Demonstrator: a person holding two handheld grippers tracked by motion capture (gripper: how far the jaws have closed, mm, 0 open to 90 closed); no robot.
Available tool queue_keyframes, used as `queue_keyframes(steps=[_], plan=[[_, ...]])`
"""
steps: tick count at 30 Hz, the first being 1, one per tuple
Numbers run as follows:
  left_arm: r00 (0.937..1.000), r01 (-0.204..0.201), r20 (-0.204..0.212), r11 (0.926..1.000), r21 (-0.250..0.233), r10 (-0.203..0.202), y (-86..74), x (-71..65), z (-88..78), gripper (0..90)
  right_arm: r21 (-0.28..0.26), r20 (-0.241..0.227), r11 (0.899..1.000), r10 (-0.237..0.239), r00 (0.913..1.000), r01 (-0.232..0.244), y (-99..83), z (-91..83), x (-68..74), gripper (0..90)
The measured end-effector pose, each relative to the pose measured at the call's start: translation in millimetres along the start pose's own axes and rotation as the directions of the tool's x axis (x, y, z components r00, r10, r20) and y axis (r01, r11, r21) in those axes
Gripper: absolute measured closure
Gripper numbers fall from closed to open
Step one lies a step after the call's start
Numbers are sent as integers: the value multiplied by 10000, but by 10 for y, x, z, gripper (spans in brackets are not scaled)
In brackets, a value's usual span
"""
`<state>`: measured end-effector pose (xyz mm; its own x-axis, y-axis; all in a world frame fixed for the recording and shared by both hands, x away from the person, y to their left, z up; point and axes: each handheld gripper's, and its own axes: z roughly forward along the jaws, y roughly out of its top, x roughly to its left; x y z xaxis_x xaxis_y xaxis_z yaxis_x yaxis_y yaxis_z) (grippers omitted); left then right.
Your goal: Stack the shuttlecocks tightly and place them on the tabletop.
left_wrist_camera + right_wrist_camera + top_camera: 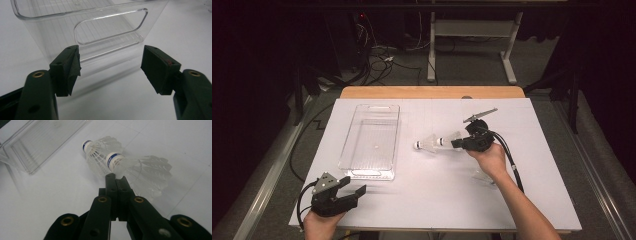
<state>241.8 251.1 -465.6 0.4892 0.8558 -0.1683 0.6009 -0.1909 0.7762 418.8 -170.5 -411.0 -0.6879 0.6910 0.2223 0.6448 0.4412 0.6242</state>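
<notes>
— Two shuttlecocks, where?
— Mid-table, nested, right of the bin [371,142]; my right gripper [116,178] pinches the skirt of the near shuttlecock [142,171]; the far shuttlecock [98,148] sits on its nose.
— Your left?
— Left gripper [110,66] jaws spread, facing the bin's end.

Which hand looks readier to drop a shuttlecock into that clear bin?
Right, probably. The right gripper is shut on the nearer shuttlecock's skirt edge, beside the clear bin. The left gripper is open, facing the bin's handle end.
</notes>
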Motion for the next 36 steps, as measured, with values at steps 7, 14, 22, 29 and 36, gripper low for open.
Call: queue_keyframes(steps=[7, 14, 22, 29, 36], plan=[[10000, -1, 23, 10000, 5, 1, 0, 1, 1, 324, 150, -70, 9999, -49, 10000, 50, 48, 63, 32, 900], [10000, -9, 37, 10000, 43, 9, 0, 0, 2, 324, 250, -170, 9996, -119, 9998, 123, 88, 134, 71, 900], [10000, -22, 49, 10000, 63, 22, -1, 0, 5, 324, 362, -283, 9992, -158, 9995, 168, 126, 209, 118, 900], [10000, -16, 59, 10000, 80, 16, -2, -2, 5, 324, 425, -405, 9989, -184, 9990, 201, 155, 275, 156, 900], [10000, -59, 66, 9999, 131, 59, -1, 0, 3, 324, 503, -460, 9985, -183, 9988, 206, 168, 333, 173, 900]])
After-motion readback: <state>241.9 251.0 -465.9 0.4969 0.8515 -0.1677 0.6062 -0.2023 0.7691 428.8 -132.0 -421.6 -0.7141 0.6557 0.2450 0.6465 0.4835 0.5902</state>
